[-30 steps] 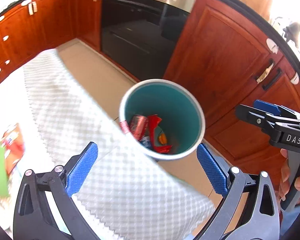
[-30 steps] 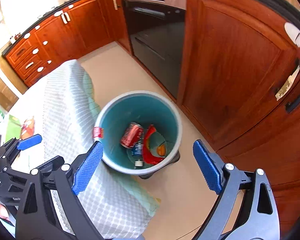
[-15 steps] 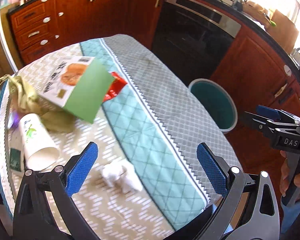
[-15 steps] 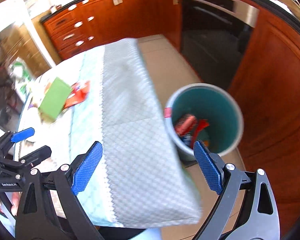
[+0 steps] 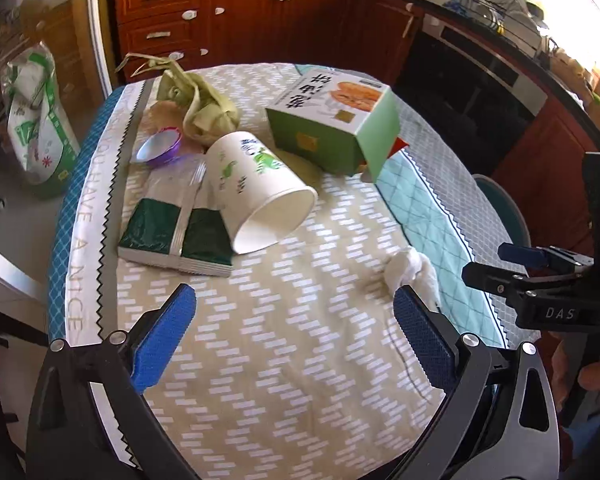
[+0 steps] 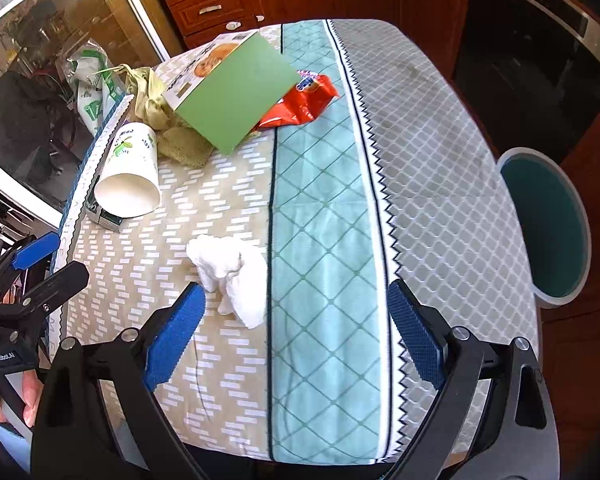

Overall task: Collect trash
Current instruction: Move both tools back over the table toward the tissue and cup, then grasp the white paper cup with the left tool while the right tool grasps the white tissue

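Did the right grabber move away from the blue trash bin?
Yes. The right gripper was over the teal bin a second ago; now it hangs over the table, with the bin at its right.

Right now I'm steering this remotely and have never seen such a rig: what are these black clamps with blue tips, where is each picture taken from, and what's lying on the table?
The clamps are hand-held grippers; a person holds one in each hand. Each picture comes from a fisheye camera on one gripper, looking along its two blue fingers. The left gripper and the right gripper are both open and hold nothing. On the table lie a tipped paper cup, a green box, a red wrapper, a crumpled tissue, a dark green packet, a purple lid and a knotted greenish bag. The bin stands on the floor beside the table.
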Tool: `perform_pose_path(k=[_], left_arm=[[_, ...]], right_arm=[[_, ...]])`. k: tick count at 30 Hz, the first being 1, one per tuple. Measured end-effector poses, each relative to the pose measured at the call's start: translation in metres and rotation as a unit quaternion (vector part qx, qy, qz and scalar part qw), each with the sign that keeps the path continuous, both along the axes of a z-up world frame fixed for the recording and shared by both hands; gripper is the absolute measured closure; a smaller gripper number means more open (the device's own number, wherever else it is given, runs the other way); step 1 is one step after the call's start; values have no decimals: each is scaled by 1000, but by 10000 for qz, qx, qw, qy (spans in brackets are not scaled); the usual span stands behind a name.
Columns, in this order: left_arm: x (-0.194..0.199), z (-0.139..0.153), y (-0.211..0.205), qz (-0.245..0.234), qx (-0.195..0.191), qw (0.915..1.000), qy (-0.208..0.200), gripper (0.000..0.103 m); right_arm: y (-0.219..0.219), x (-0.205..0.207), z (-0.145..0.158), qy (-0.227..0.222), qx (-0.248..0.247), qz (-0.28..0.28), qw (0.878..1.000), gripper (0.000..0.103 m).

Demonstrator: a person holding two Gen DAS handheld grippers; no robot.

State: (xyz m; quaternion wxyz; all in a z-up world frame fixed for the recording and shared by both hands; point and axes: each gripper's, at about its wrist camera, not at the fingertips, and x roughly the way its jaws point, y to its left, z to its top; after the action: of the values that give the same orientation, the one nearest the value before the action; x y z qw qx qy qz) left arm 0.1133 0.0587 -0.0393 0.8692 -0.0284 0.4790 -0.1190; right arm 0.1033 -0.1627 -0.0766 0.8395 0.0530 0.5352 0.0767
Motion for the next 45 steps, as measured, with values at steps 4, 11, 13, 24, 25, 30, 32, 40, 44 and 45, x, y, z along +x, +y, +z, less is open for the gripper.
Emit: perform_pose_path(k=[4,11,13,24,25,30,32,40,44,45], left_arm=[[5,-10,17,163,-123,9997,99,4],[19,-15,27,179,-179,9996,135,4],[23,-16,29,182,-183,9996,142,4],[47,-16,26,212,-292,9991,220,4],[50,-15,25,224,-322,9990,228,4],[71,-14,15,357,-475,9977,311,4],[82,-16,12,452,-575,9965,393,4],[104,-33,-1,720,-491,9939,676,4],[106,-38,-4,784,-449,9932,727,5],[106,-38,-5,785,-420,9935,713,6]], right_arm=[[22,6,-12,81,71,2,9999,15],[50,16,-28,158,-4,58,9999,20],[55,20,-31,204,7,58,9998,22],[55,30,-37,189,29,62,9998,85],[52,31,-37,181,78,43,9998,87],[30,33,-33,147,151,-60,9998,88],[24,35,-30,121,148,-81,9998,88],[5,28,-27,95,183,-141,9997,88],[-2,30,-27,103,207,-152,9996,87],[-5,30,-26,104,216,-159,9996,87]])
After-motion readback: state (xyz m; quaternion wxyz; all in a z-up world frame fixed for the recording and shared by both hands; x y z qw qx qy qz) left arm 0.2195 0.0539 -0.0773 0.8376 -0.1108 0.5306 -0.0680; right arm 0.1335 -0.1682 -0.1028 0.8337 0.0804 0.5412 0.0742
